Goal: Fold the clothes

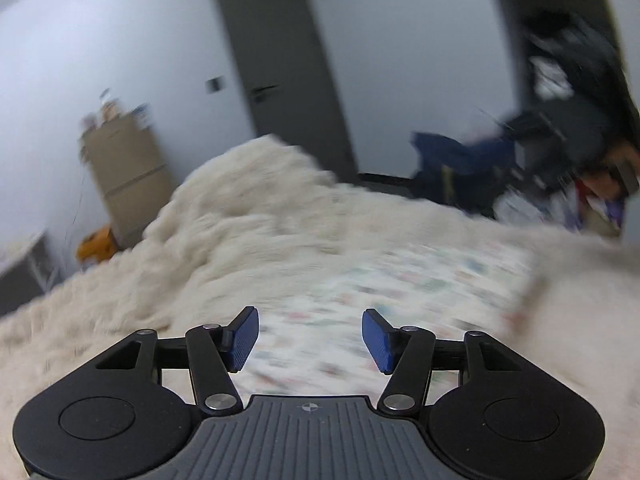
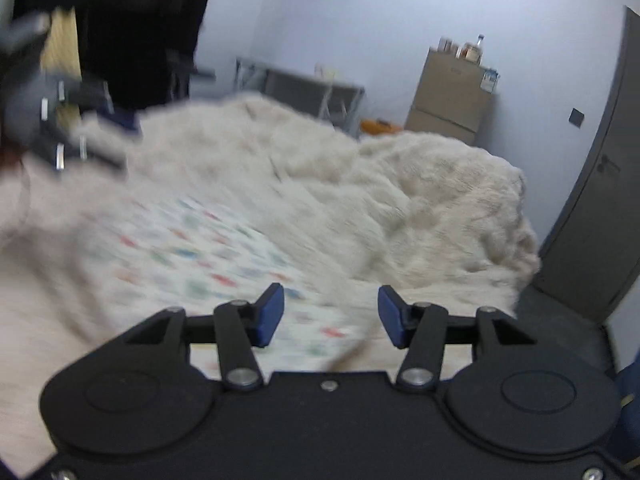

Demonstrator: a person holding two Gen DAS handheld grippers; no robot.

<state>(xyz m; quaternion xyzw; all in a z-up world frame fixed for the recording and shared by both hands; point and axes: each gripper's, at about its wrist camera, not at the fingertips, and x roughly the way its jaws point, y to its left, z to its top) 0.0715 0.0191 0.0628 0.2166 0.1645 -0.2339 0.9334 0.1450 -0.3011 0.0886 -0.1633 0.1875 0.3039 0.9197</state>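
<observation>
Everywhere shaggy cream blanket (image 1: 248, 208) under patterned garment (image 1: 400, 280) (both tongs (image 1: 310, 340) (image 2: 331, 316) released, empty).

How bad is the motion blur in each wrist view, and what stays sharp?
Left wrist view: patterned garment and fluffy blanket smeared; left gripper, open, stays crisp. Right wrist view: garment and the other gripper at upper left blurred; right gripper, open, sharp; cardboard boxes fairly clear. Fisheye bends both.
</observation>
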